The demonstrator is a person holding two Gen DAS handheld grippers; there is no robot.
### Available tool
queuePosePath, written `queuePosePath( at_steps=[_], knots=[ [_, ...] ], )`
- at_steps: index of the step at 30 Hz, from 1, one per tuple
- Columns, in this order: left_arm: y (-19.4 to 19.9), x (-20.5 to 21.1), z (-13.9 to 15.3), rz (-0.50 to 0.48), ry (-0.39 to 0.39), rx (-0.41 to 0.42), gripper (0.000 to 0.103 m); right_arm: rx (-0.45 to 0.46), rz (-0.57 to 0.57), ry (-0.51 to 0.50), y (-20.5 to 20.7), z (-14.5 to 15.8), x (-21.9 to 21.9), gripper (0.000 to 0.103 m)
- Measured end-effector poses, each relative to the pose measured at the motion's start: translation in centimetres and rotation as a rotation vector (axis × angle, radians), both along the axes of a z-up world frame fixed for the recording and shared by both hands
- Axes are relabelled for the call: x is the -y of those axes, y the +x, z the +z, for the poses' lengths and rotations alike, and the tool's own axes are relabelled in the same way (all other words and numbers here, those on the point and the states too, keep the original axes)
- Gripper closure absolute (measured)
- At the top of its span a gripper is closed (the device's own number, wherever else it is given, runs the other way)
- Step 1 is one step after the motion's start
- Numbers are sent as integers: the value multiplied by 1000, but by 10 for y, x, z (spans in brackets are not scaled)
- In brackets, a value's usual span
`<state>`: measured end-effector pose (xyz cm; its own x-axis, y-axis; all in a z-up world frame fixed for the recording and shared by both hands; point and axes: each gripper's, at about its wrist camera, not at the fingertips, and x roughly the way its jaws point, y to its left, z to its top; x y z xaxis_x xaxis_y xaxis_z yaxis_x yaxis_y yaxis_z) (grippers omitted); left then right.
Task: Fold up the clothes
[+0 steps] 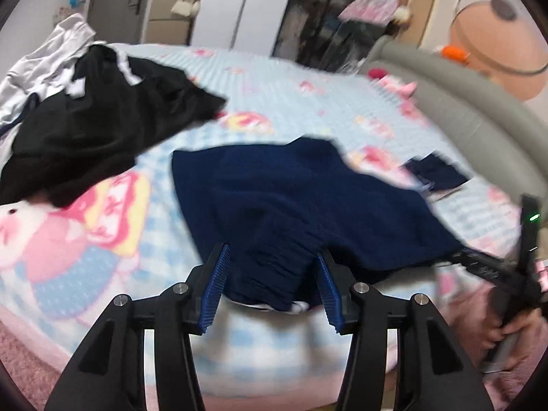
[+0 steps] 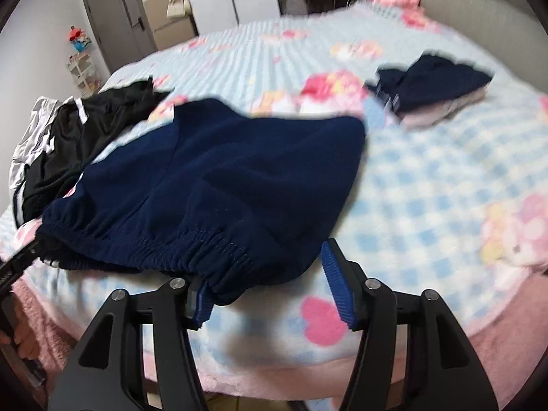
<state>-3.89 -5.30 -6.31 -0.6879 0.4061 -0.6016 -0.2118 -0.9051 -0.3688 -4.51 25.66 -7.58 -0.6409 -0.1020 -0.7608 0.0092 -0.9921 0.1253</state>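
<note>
Spread across the bed is a fleecy blanket (image 1: 164,157) checked in pale blue and white with pink cartoon prints, seen in a bedroom with a grey door (image 2: 116,17) and white wardrobe panels behind. Near the blanket's front edge a pair of navy blue fleece shorts with an elastic waistband (image 2: 219,171) is laid, the gathered waistband turned toward both cameras. The left gripper (image 1: 272,287) is held low and level at one end of the waistband, its blue ribbed fingers (image 1: 215,291) spread apart with the fabric bunched between them but not pinched. The right gripper (image 2: 270,284) is likewise splayed at the other end, one pad tucked under the hem. A hand (image 1: 510,335) is seen wrapped around the right gripper's handle. A crumpled black garment with white trim (image 1: 89,126) lies beside the shorts, and a small folded navy stack (image 2: 431,85) is set well apart.
</note>
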Motion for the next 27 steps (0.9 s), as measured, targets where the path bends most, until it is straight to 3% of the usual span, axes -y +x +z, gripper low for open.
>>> queuePosePath(
  at_steps=[4,6,8,10,13,15,18,20,24,27],
  knots=[
    [4,9,8,-123,207,-14,49,-56,52,57,5,12,11,36],
    [4,7,5,-160,244,-3,49,-90,62,108,9,17,18,36],
    [-2,1,-6,-121,176,41,49,-133,41,205,16,19,27,35],
    [-17,-5,-27,-72,84,134,49,-171,25,232,20,23,31,34],
    [-29,-12,-52,-49,15,240,49,-176,81,110,13,29,32,32],
    [-25,-14,-47,-50,16,209,49,-163,121,-8,7,28,28,20],
    [-18,-9,-36,-40,66,156,48,-124,131,-46,-13,13,30,16],
    [-17,-4,-33,-25,94,141,46,-64,113,-10,-25,-1,32,16],
    [-31,-3,-47,-5,38,189,46,22,55,78,-42,-26,32,16],
    [-29,-13,-46,-6,-39,174,45,46,40,191,-52,-37,34,3]
  ],
)
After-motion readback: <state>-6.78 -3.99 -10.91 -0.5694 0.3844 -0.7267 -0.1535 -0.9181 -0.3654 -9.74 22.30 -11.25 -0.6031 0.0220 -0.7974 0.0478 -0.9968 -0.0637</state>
